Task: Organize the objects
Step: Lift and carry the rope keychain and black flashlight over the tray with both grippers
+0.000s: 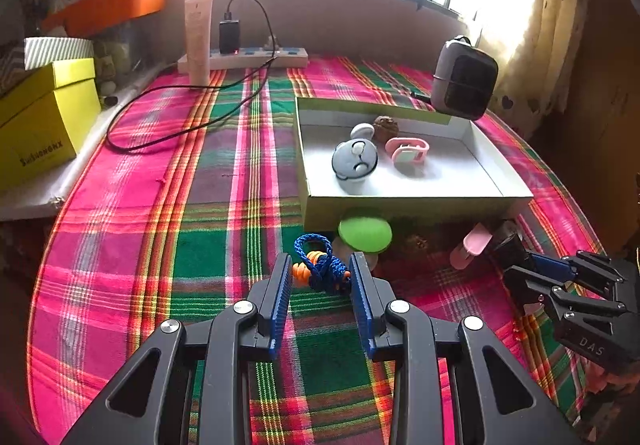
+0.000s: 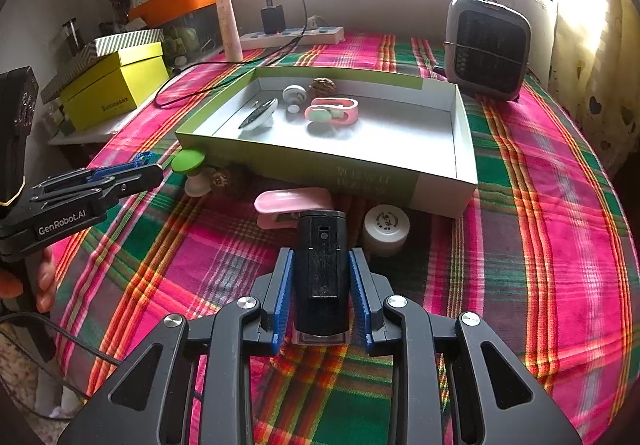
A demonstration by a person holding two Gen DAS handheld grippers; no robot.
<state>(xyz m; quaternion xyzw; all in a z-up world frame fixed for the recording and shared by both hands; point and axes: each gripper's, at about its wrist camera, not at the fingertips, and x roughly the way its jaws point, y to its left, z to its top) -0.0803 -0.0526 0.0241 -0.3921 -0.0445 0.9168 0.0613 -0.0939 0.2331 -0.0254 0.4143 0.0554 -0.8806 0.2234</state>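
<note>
Low in the left wrist view, the left gripper [image 1: 322, 273] is clenched on a blue cord [image 1: 320, 265] with orange beads, its pads pressing the bundle from both sides just in front of the box [image 1: 416, 201]. In the right wrist view the right gripper [image 2: 322, 277] grasps a black device [image 2: 322, 273] lengthwise between its blue pads, at bottom centre.

The open box sits mid-frame on the plaid cloth [image 2: 540, 205]; inside lie a grey toy [image 1: 354, 161], a pink clip [image 1: 408, 151] and a brown ball [image 1: 386, 128].

Before the box's near wall, on the cloth: a green disc [image 1: 365, 231], another pink clip [image 2: 292, 205] and a white cap [image 2: 386, 223].
</note>
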